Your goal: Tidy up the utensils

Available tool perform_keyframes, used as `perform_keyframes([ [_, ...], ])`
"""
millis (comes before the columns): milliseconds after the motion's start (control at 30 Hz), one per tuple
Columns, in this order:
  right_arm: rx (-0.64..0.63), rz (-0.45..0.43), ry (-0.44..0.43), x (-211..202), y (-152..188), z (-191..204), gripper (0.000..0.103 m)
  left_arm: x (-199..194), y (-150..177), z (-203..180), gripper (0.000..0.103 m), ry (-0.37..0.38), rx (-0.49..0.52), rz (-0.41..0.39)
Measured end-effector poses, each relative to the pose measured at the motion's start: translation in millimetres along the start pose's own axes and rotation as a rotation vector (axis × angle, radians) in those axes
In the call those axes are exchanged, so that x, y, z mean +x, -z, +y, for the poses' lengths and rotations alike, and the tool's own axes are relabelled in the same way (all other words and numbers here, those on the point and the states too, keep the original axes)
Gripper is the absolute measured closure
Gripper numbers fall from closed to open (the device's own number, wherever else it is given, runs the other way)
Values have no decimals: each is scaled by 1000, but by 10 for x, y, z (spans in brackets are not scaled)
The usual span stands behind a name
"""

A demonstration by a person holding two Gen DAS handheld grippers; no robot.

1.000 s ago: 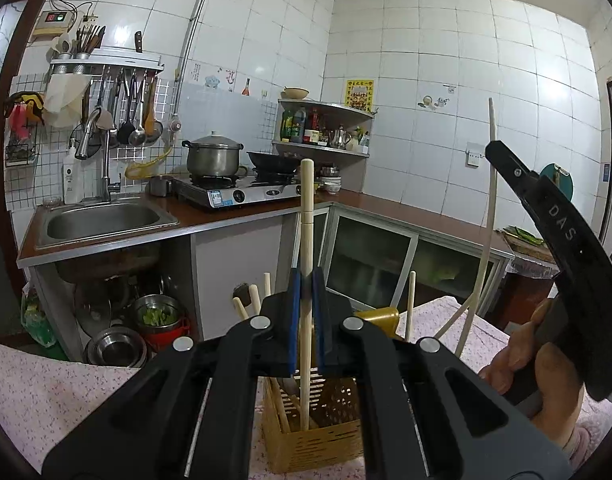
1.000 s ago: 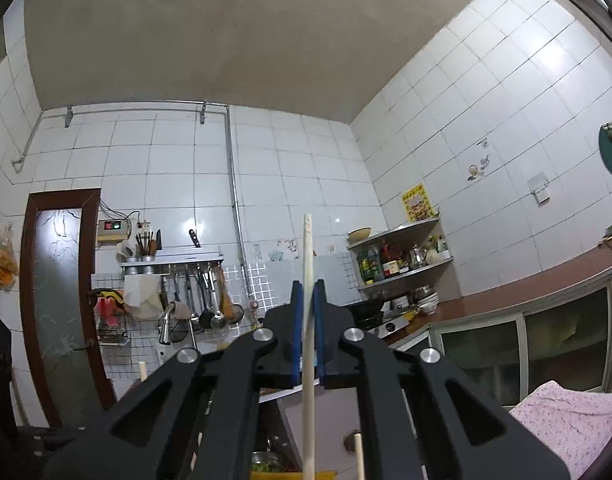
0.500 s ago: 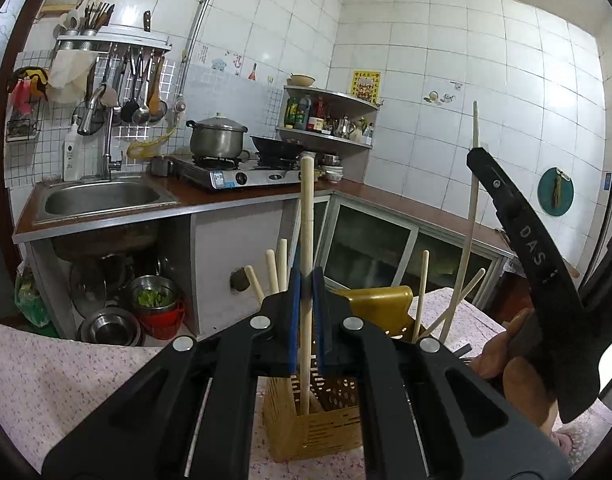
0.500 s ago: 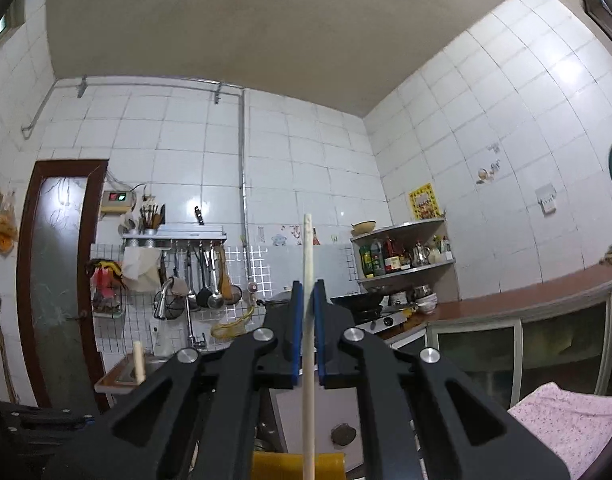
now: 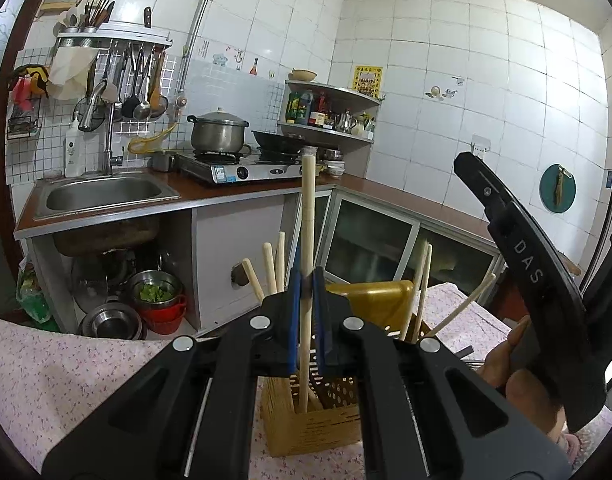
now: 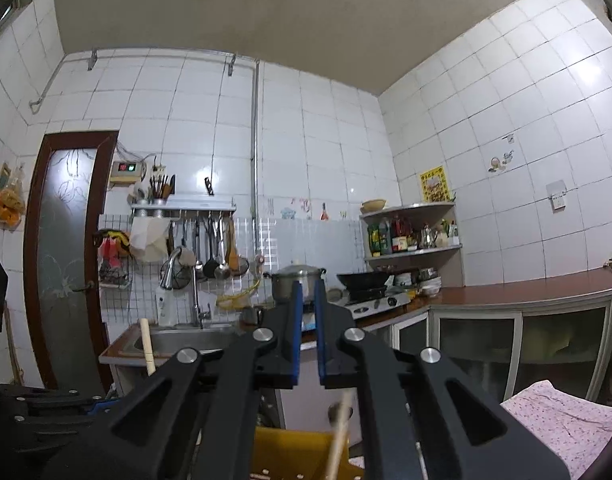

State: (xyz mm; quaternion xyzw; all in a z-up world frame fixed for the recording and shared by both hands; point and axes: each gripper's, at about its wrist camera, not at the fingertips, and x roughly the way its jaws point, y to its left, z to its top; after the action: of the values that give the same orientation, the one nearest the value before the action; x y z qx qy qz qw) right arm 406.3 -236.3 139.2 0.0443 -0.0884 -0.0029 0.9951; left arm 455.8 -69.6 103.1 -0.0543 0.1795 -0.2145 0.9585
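Observation:
My left gripper (image 5: 306,280) is shut on a pale wooden chopstick (image 5: 308,208), held upright with its lower end inside a yellow slotted utensil holder (image 5: 310,426) on the floral tablecloth. Several other chopsticks (image 5: 270,264) stand in the holder. My right gripper (image 6: 307,292) is open and empty, tilted up toward the kitchen wall; its black body (image 5: 518,256) shows at the right of the left wrist view. Below it a chopstick (image 6: 340,432) leans in the yellow holder (image 6: 289,456).
A pink floral tablecloth (image 5: 57,384) covers the table. Behind are a sink (image 5: 101,194), a gas stove with a steel pot (image 5: 217,136), a corner shelf of bottles (image 5: 326,110) and glass-door cabinets (image 5: 370,240). A person's hand (image 5: 522,384) holds the right gripper.
My right gripper has opened and let go of its chopstick, which now rests in the holder. My left gripper has lowered its chopstick deeper into the holder.

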Motion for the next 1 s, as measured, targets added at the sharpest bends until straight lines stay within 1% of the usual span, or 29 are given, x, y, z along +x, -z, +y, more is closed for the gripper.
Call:
perform_keyframes([
  [100,-6,42,-12,7,-22,-2,97,2,28,0,98,-1,-3,13],
  [233,8,104,-20,-18,-4,-84,97,23,106,22,99,10,-37,48],
  [300,21,139,-10,-58,9,-172,96,42,145,13,99,6,-37,70],
  [367,30,178,-7,-88,12,-257,96,35,170,11,99,-14,-31,77],
  [467,28,238,21,-206,-11,-375,96,-119,151,59,98,-11,-54,75],
  [500,28,254,27,-244,-18,-401,95,-190,146,61,88,-16,-54,67],
  [533,29,275,36,-298,-22,-438,85,-283,138,66,64,-23,-55,57],
  [567,32,292,42,-350,-25,-469,74,-388,139,72,51,-36,-59,44],
  [600,33,301,49,-399,-20,-484,46,-464,147,72,37,-47,-59,34],
  [633,29,310,63,-502,-12,-506,38,-559,167,67,35,-58,-53,25],
  [667,20,316,73,-568,-7,-513,38,-668,198,69,34,-67,-45,25],
  [733,-10,352,79,-740,31,-503,37,-819,280,67,22,-83,-40,43],
  [767,-11,366,76,-814,48,-507,36,-925,338,70,19,-100,-37,46],
  [833,-12,396,75,-1001,103,-508,29,-1140,446,60,9,-131,-24,37],
  [867,-13,409,78,-1097,131,-504,28,-1231,492,52,7,-144,-20,32],
  [900,-11,421,78,-1188,154,-497,23,-1360,559,37,5,-165,-12,24],
  [933,-9,429,77,-1276,175,-488,17,-1470,623,15,5,-186,-1,22],
  [1000,-11,445,79,-1487,215,-443,13,-1654,749,-38,5,-221,21,24],
])
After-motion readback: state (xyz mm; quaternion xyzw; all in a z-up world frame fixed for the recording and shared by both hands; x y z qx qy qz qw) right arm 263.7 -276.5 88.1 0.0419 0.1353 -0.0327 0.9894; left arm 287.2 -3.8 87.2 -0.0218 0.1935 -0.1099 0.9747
